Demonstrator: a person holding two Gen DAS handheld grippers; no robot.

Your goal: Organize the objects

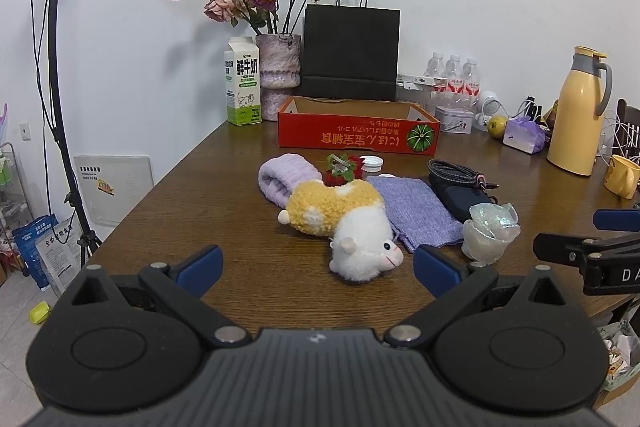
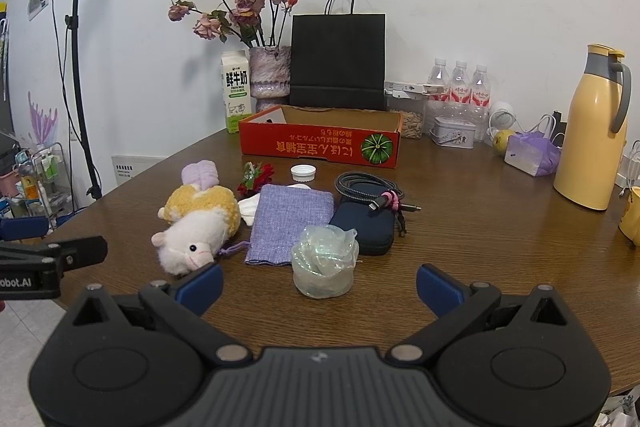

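white cloth half-hidden by plush toy | red box interior unseen

Wooden table: plush sheep, purple pouch, red box.

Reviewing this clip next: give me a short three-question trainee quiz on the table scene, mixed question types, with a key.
1. True or false: the left gripper is shut on the yellow and white plush sheep.
2. Multiple choice: what lies on top of the dark blue zip pouch? A) the white bottle cap B) the coiled braided cable C) the lilac woven cloth bag
3. Fill in: the red cardboard tray with a pumpkin picture stands directly in front of the black paper ___.

Key: 1 false, both the left gripper and the right gripper are open and hold nothing; 2 B; 3 bag.
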